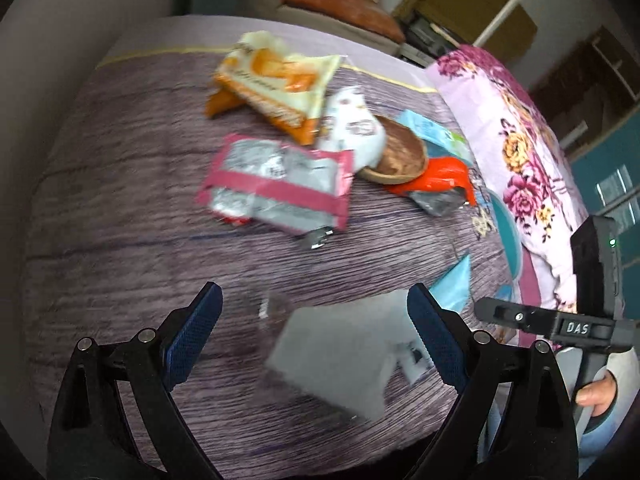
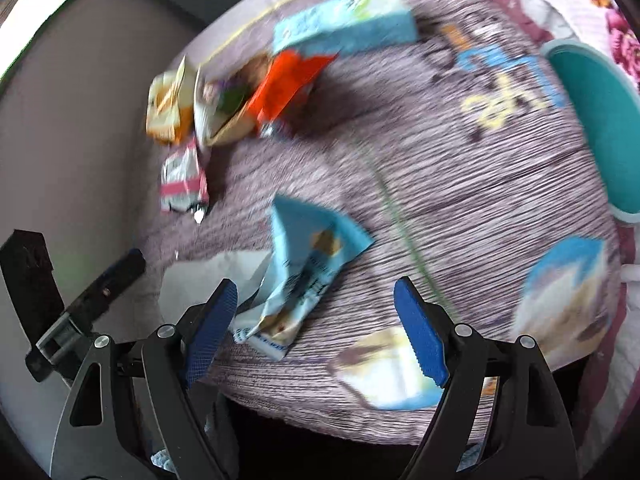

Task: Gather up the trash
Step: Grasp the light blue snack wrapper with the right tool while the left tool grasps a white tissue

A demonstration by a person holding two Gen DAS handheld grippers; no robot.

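Observation:
Wrappers lie scattered on a purple striped bedspread (image 1: 120,200). My left gripper (image 1: 316,320) hangs open over a grey foil wrapper (image 1: 340,360), and its pads are clear of it. Farther off are a pink and silver wrapper (image 1: 280,184), an orange snack bag (image 1: 276,76), a white bag (image 1: 352,128) and a red wrapper (image 1: 440,176). My right gripper (image 2: 316,320) is open above a crumpled light blue wrapper (image 2: 308,268), with nothing between its pads. Two more pale blue wrappers (image 2: 384,368) lie to its right. Both views are blurred.
A teal basin (image 2: 600,128) sits at the right by a floral quilt (image 1: 520,140). A brown wooden bowl (image 1: 400,152) lies among the far wrappers, near a blue pack (image 2: 348,24). The bed's near edge runs just under both grippers. A hand (image 1: 596,396) holds the right gripper's handle.

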